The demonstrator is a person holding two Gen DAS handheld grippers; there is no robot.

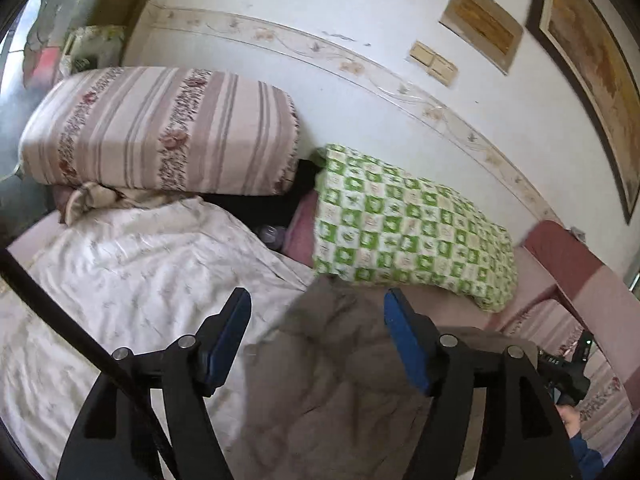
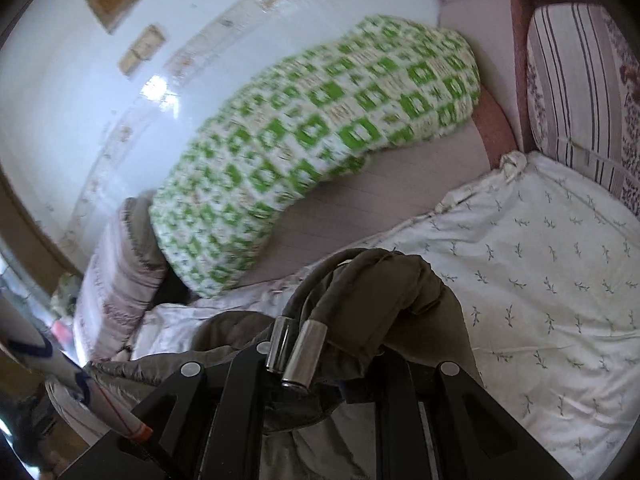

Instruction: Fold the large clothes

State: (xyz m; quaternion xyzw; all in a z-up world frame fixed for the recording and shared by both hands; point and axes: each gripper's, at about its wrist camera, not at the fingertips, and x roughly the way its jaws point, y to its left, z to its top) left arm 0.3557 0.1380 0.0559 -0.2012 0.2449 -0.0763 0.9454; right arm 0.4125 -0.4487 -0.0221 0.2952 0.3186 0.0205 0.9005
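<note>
The right hand-held gripper (image 2: 320, 380) is clamped on the grey-brown jacket (image 2: 372, 280), its pads hidden by cloth. The left hand-held gripper (image 1: 318, 344) gapes empty over the jacket; no writing is readable.

Your garment: a grey-brown padded jacket (image 1: 332, 364), quilted, crumpled. It lies on the white sprigged duvet, near the green-checked bundle. One bunched edge is lifted, with two drawstring cords (image 2: 320, 300) ending in shiny metal tips (image 2: 298, 354).
</note>
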